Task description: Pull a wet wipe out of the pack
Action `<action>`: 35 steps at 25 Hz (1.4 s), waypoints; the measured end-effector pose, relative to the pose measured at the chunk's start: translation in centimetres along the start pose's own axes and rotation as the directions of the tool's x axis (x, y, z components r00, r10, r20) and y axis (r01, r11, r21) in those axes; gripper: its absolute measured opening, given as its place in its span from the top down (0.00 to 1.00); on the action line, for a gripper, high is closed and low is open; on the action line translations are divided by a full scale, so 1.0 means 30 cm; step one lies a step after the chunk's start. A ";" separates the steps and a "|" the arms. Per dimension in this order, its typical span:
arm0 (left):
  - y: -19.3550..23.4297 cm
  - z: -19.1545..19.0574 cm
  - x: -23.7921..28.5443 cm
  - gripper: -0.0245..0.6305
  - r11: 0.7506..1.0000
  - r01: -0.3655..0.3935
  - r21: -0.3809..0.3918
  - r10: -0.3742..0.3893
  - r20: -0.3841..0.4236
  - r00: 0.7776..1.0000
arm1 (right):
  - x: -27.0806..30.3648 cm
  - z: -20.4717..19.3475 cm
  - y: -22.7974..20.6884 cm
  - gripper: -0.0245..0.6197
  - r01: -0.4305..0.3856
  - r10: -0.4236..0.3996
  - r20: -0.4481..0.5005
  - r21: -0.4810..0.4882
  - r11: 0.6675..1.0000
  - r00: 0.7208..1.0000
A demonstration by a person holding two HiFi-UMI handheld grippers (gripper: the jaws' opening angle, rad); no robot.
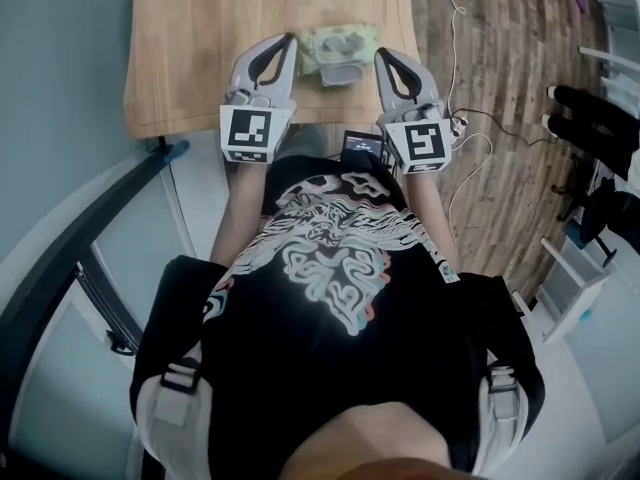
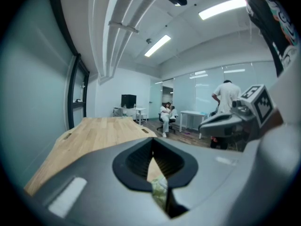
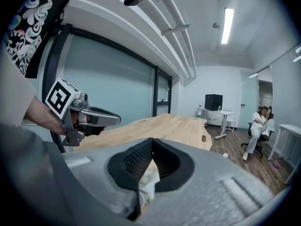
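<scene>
Pack, head view: a pale green pack (image 1: 338,53) is laid on the wooden table (image 1: 190,48), close to the table's near edge, where it can be reached from both sides.
Left tool, head view: the left tool (image 1: 286,42) is held just left of the pack, with its tip level with the pack. It is judged to be there to steady the pack.
Right tool, head view: the right tool (image 1: 383,58) is held just right of the pack. The pack is thus flanked, probably so that one side can be pinned while a wipe is drawn.
Left tool, left gripper view: the jaws are closed tip to tip and nothing is gripped. The pack (image 2: 158,189) is glimpsed below through the slot behind the tips, and no contact is shown.
Right tool, right gripper view: the jaws are likewise closed and empty, and the pack (image 3: 148,182) is seen beneath through the slot.
Wipe: none is seen drawn out. The jaws are judged to need opening first.
</scene>
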State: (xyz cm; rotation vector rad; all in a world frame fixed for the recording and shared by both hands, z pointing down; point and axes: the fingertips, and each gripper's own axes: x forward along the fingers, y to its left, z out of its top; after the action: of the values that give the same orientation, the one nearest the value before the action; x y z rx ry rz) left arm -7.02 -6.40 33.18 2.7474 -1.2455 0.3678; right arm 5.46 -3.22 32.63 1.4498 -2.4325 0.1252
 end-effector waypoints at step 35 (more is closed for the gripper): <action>-0.084 -0.289 0.178 0.98 0.993 0.119 -0.016 -0.119 -0.199 0.973 | 0.161 -0.267 0.091 0.96 -0.135 0.139 -0.152 0.032 0.990 0.979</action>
State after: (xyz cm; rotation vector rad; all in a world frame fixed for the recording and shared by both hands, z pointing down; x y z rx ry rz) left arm -3.26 -6.94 42.94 2.6856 -1.0267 0.6103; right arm 2.68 -4.15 41.92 1.2311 -2.4092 0.2839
